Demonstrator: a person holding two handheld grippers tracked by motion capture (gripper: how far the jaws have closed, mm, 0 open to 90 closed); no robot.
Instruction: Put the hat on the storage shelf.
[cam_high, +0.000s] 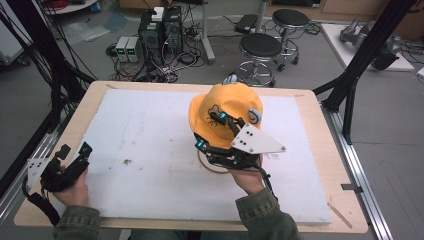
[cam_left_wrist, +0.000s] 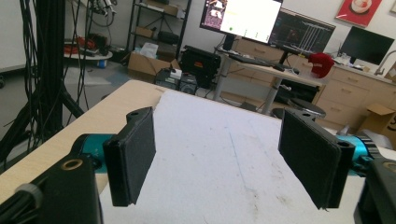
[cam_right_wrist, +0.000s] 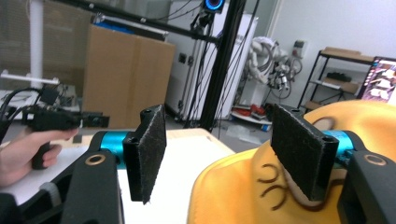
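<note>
A yellow hat (cam_high: 225, 107) with a small cartoon patch sits on the white board (cam_high: 145, 145), right of the middle. My right gripper (cam_high: 212, 131) is at the hat's near side, under a grey three-cornered plate. In the right gripper view, the right gripper (cam_right_wrist: 219, 154) is open. The yellow hat (cam_right_wrist: 233, 196) lies low between its jaws and behind the right one, and the pads do not press on it. My left gripper (cam_high: 74, 150) rests at the board's near left corner. Seen from its own camera, the left gripper (cam_left_wrist: 224, 158) is open with only bare board between the jaws.
The board lies on a wooden table (cam_high: 320, 125). Two black stools (cam_high: 260, 47) and computer boxes with cables (cam_high: 160, 32) stand beyond the far edge. Black frame posts (cam_high: 355, 75) flank the table on both sides.
</note>
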